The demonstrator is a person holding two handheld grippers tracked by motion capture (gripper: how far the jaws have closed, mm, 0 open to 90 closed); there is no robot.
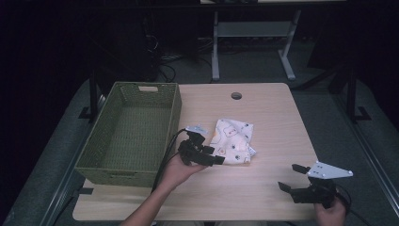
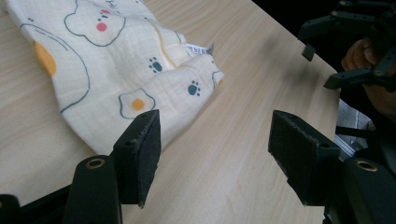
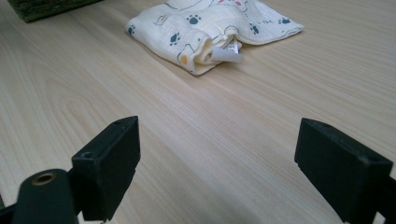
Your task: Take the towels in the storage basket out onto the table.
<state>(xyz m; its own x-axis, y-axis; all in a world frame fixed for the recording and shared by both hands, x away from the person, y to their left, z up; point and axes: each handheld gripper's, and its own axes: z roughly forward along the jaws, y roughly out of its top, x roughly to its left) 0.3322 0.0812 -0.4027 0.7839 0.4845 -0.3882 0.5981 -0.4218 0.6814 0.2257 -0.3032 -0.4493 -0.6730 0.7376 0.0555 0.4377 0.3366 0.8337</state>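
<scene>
Item: folded cloth, cream with bear, egg and paw prints, lying flat on the wooden table near its middle, just right of the green woven basket, which stands empty at the table's left. A white label pokes from the fold on the side facing my right gripper. Left gripper: jaws spread wide, holding nothing, one pad at the cloth's near edge, the other over bare wood; I cannot tell whether that pad touches the fabric. Right gripper: jaws likewise wide and empty, parked at the table's near right corner, well apart from the cloth. Step in hand, as I judge it: the approach to the cloth for a pick-up, probably toward the basket. Next move calls for sliding my left jaws astride the folded edge, low to the wood, then closing through all layers so the fold doesn't spill open.
</scene>
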